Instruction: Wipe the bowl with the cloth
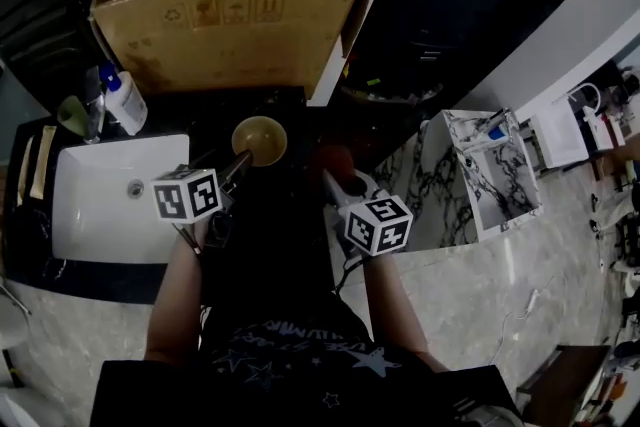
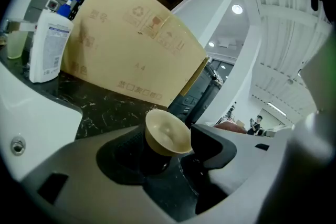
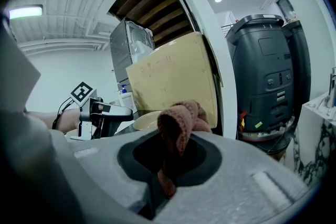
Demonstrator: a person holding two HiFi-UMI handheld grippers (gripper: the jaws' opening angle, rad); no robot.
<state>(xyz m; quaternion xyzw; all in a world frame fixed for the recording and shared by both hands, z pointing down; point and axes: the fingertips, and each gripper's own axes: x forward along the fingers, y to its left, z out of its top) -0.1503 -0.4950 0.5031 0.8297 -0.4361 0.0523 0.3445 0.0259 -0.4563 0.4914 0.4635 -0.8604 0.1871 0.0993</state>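
Bowl (image 2: 168, 132), pale tan, lies in the gap between the spread jaws of the left gripper (image 2: 169, 161), near their tips and closer to the left-hand jaw. Neither pad presses on it, though whether its dark lower side brushes the left-hand jaw cannot be told. Its opening is tipped toward the right-hand jaw. In the head view the bowl (image 1: 259, 139) sits on the dark marbled counter (image 1: 300, 215) just ahead of the left gripper (image 1: 240, 167). The right gripper (image 3: 164, 162) has its jaws pressed together on a reddish-brown knitted cloth (image 3: 181, 120). One strip of the cloth runs down into the slit between the jaws and the rest bunches in a loose fold above their tips. Just beyond that fold, to its left, the rim of the bowl (image 3: 146, 120) shows, with the left gripper (image 3: 105, 112) farther left. From above, the right gripper (image 1: 336, 179) carries the cloth (image 1: 335, 158) beside the bowl, to its right and apart from it. Ahead of both pairs of jaws stands a large cardboard box (image 1: 225, 30). Off to the left of the left jaws are a white sink (image 1: 100, 205) and a white bottle (image 2: 48, 45) with a blue cap.
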